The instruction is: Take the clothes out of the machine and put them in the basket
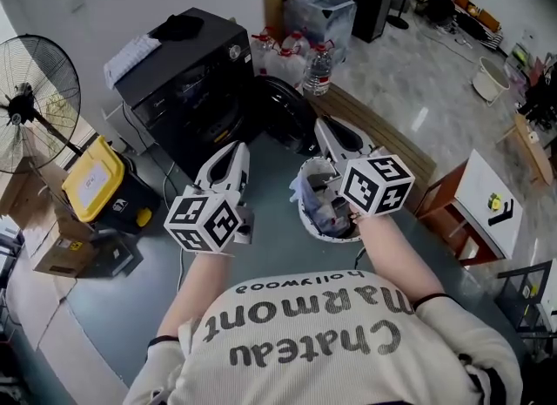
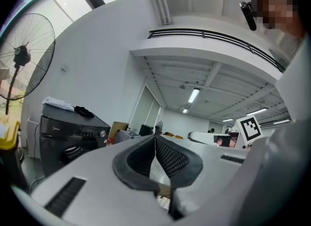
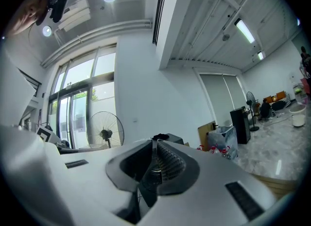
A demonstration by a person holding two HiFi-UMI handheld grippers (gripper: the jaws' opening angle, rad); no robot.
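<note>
The black washing machine (image 1: 178, 85) stands at the upper left of the head view, its round door (image 1: 287, 111) swung open towards me. On the floor in front of it a white basket (image 1: 304, 212) holds a pile of clothes (image 1: 326, 212). My left gripper (image 1: 237, 149) is held level to the left of the basket, pointing at the machine, jaws shut and empty. My right gripper (image 1: 324, 126) hovers over the basket, also shut with nothing in it. In the left gripper view the pads (image 2: 155, 142) meet, with the machine (image 2: 68, 132) beyond. The right gripper (image 3: 154, 145) shows the same.
A standing fan (image 1: 30, 103) and a yellow-lidded box (image 1: 91, 177) are left of the machine, with cardboard boxes (image 1: 52, 251) nearer me. Water bottles (image 1: 318, 68) and a bag of them stand behind the door. A small white-topped table (image 1: 487, 199) is at the right.
</note>
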